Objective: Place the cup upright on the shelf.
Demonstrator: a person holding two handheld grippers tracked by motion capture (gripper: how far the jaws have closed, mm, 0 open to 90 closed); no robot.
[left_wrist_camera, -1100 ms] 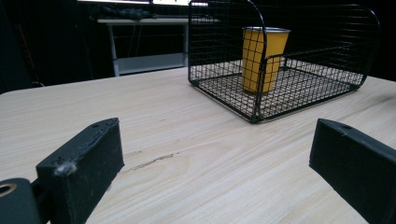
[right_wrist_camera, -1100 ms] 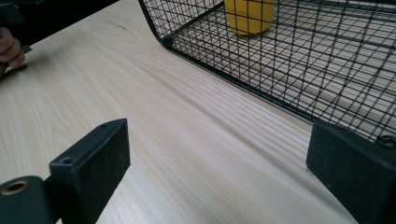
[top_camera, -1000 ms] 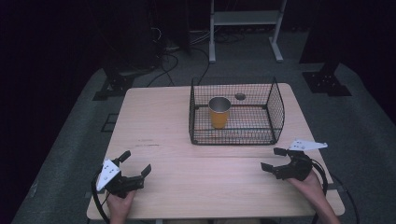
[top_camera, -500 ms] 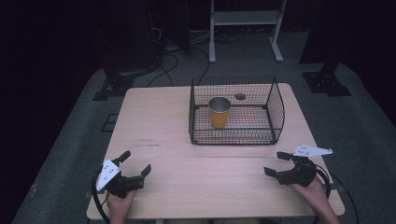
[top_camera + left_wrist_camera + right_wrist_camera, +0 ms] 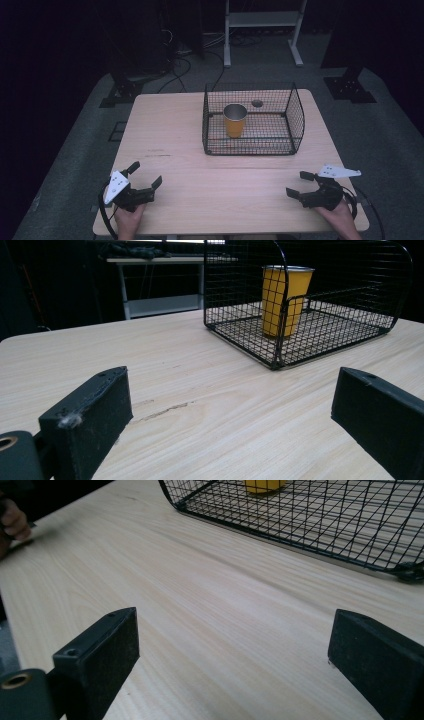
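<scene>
Reaching for the yellow cup (image 5: pixel 235 121) in the wire basket (image 5: pixel 295 117), I'd come in over the rim. Left gripper (image 5: pixel 141 181) and right gripper (image 5: pixel 299 185) sit on the desk (image 5: pixel 170 125), jaws wide open, both empty.

Cup (image 5: pixel 235 120): yellow-orange body, metallic rim, open top, empty as far as could be seen. Stood upright inside the wire basket (image 5: pixel 295 120), toward its left rear part. Basket: black mesh, open-topped, with a lower front wall; sat on the far half of the table.
</scene>
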